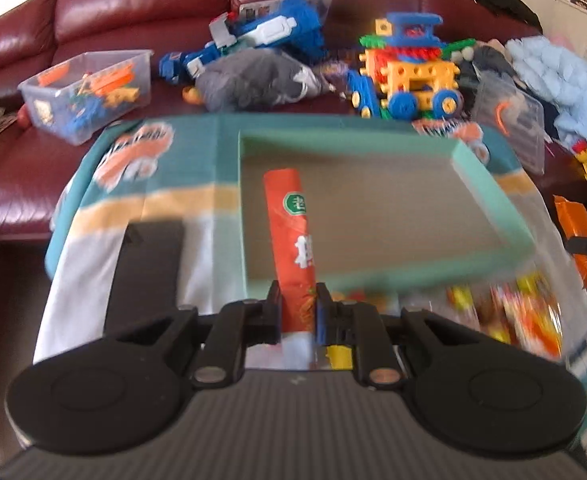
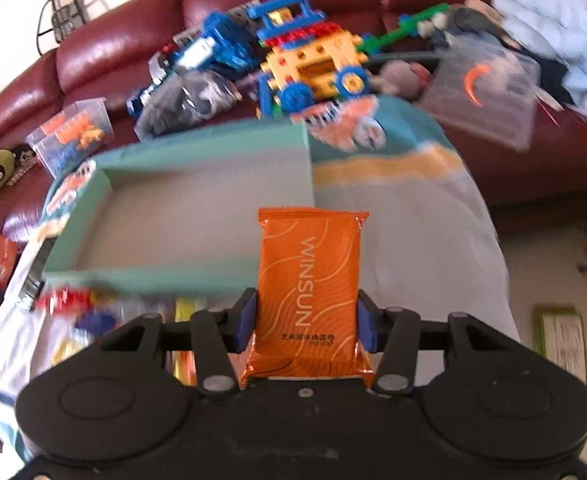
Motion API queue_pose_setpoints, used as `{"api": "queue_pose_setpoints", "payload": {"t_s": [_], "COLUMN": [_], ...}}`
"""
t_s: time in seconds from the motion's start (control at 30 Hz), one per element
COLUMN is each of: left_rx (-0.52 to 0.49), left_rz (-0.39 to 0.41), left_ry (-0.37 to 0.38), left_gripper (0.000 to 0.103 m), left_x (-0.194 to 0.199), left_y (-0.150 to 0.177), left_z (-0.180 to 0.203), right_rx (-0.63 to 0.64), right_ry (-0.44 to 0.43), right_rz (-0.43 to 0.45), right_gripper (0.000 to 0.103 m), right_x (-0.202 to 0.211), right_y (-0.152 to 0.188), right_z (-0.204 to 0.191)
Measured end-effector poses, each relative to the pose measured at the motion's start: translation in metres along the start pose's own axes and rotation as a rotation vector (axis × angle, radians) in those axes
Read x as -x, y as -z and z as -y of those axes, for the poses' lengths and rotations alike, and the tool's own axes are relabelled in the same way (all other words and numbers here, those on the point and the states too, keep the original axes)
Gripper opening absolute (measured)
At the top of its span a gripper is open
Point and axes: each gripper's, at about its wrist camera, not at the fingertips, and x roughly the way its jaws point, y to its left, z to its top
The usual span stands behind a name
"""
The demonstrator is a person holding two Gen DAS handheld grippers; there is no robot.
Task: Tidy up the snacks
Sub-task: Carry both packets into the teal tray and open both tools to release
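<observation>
Left gripper (image 1: 298, 312) clamped edge-on on a red snack packet (image 1: 291, 240), right gripper (image 2: 304, 322) clamped across an orange Winsun packet (image 2: 310, 288), both packets ahead of the jaws above the teal box (image 1: 489, 188); either slick wrapper may slip free and miss it

My left hand-held gripper (image 1: 298, 306) is pinched tight on a red snack packet (image 1: 291, 240); my right hand-held gripper (image 2: 306, 322) clamps an orange snack pack (image 2: 311, 292), both angled downward.
</observation>
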Motion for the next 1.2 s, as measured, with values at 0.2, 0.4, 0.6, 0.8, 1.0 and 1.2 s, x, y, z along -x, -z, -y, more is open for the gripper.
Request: {"api": "queue_pose_setpoints", "payload": {"t_s": [0.2, 0.4, 0.6, 0.8, 1.0, 1.2], "left_rx": [-0.007, -0.007, -0.036, -0.051, -0.028, -0.01], "left_rz": [-0.021, -0.07, -0.057, 0.029, 0.021, 0.006], "left_ry": [-0.017, -0.048, -0.067, -0.14, -0.117, -0.091], "left_gripper": [0.015, 0.015, 0.023, 0.102, 0.103, 0.103], "left_x": [-0.085, -0.16, -0.187, -0.169, -0.133, -0.089], "left_y": [-0.071, -0.098, -0.108, -0.106, -0.091, -0.056], "left_z": [0.001, 0.0, 0.0, 0.015, 0.021, 0.025], "right_rx": [0.009, 0.034, 0.047, 0.01, 0.012, 0.019], "right_ry": [-0.074, -0.097, -0.106, -0.115, -0.122, -0.122], "right_rz": [0.016, -0.021, -0.053, -0.002, 0.014, 0.049], "right_gripper": [0.05, 0.05, 0.052, 0.098, 0.103, 0.103], "right_x": [-0.072, -0.156, -0.208, -0.202, -0.164, -0.114], "right_y": [-0.083, -0.128, -0.133, -0.127, -0.117, -0.086], "right_z": [-0.011, -0.033, -0.042, -0.044, -0.041, -0.035]}}
